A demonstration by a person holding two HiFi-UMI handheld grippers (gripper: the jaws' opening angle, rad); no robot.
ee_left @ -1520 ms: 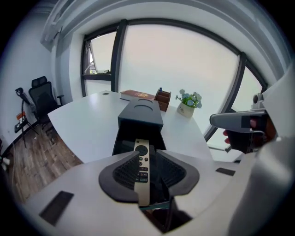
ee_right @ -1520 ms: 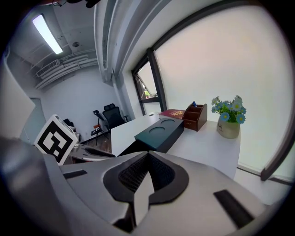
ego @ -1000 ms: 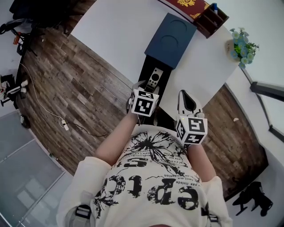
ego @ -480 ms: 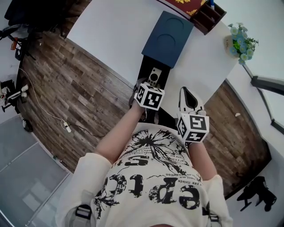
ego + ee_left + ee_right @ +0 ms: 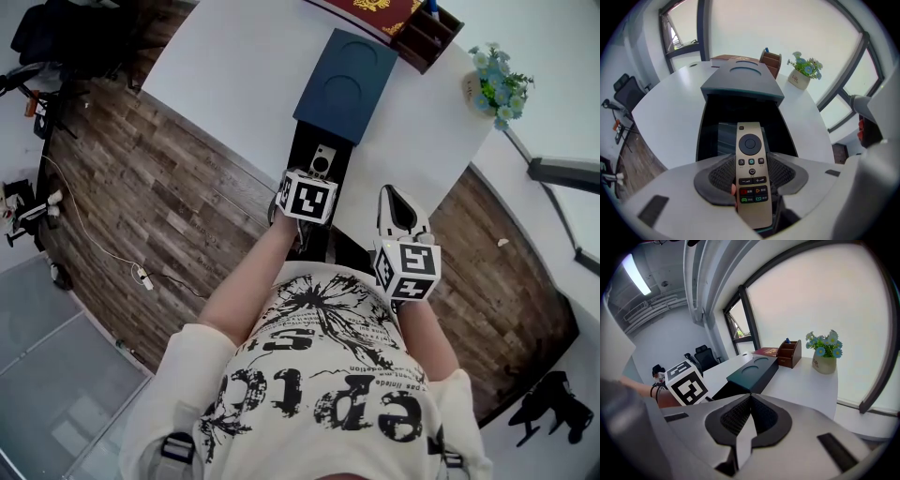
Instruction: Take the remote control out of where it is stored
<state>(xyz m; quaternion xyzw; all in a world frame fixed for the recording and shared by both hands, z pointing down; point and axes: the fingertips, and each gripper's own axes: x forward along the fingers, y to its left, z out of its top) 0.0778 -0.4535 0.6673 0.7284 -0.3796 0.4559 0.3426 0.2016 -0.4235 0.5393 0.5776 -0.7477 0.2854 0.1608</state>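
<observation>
A gold remote control (image 5: pixel 751 164) with a round pad and coloured buttons sits between the pads of my left gripper (image 5: pixel 751 177), which is shut on its lower half. The remote points into the black pulled-out drawer (image 5: pixel 717 117) of a dark blue box (image 5: pixel 740 80). In the head view the remote (image 5: pixel 322 161) sticks out past the left gripper (image 5: pixel 313 182) over the open drawer (image 5: pixel 306 148) at the table's near edge. My right gripper (image 5: pixel 397 212) hovers to the right over the white table, shut with nothing between its jaws; its pads (image 5: pixel 740 418) meet.
The round white table (image 5: pixel 234 66) carries the dark blue box (image 5: pixel 345 82), a wooden organiser (image 5: pixel 427 36), a red book (image 5: pixel 370 7) and a pot of blue flowers (image 5: pixel 492 82). Wood floor lies left and right of the table. Office chairs stand at far left.
The left gripper's marker cube has shifted forward toward the box and now covers more of the remote. The right gripper has stayed in place.
</observation>
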